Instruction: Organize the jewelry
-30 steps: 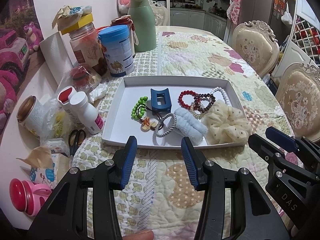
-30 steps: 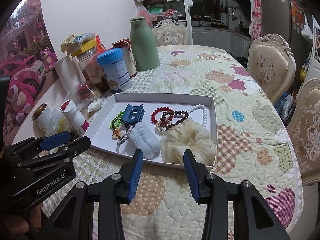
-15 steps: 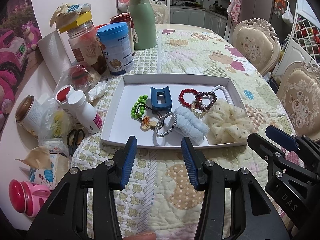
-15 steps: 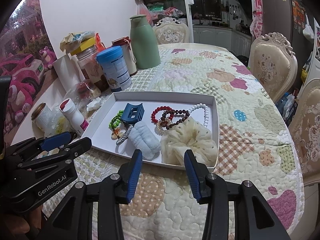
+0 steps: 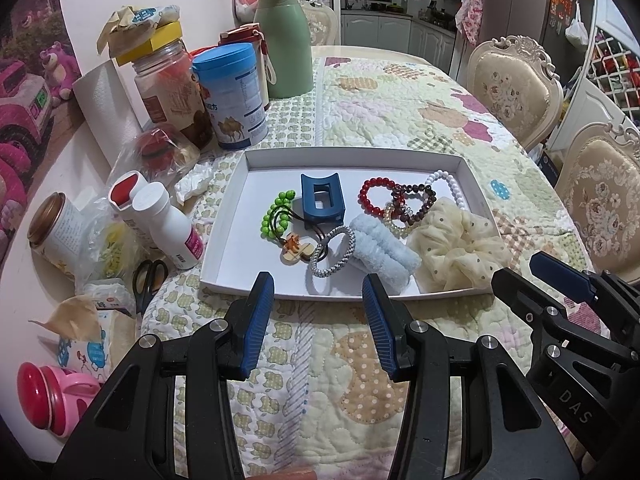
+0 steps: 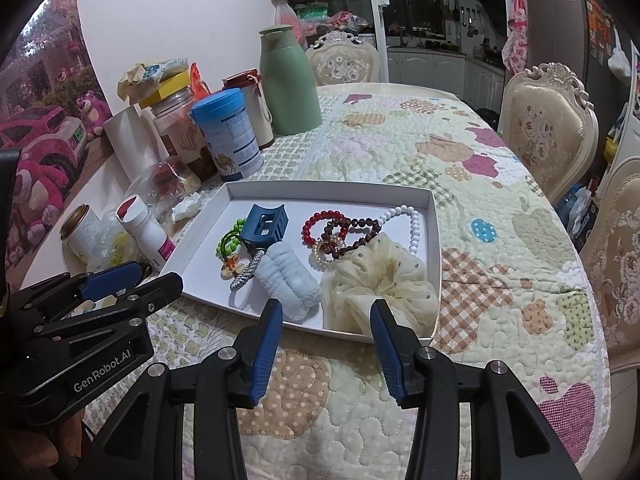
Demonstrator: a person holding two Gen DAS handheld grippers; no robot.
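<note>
Your worktop (image 5: 400, 92), under a quilted cloth, gives you wide bare room from 12 to 3 o'clock of the white tray (image 5: 352, 153); from 9 to 11 o'clock, jars, bottles and scissors (image 5: 149, 276) crowd its rim. All the jewelry lies bunched in the tray, so this fits either a heap waiting to be sorted or pieces already gathered in.

Both tongs are spread and hold nothing: the left tongs (image 5: 317, 322) hover just short of the tray's near edge, the right tongs (image 6: 327, 342) likewise, at the cream scrunchie (image 6: 380, 280).

Whichever piece you take, come in over the low tray wall, not through it. The scrunchie spills onto the rim at 4 o'clock. The light blue scrunchie (image 5: 382, 252) touches the silver bracelet (image 5: 332, 252). At 1 o'clock the red bracelet (image 5: 374, 196), dark bracelet (image 5: 414, 204) and white bracelet (image 5: 448, 184) overlap, so pinch one strand only.
</note>
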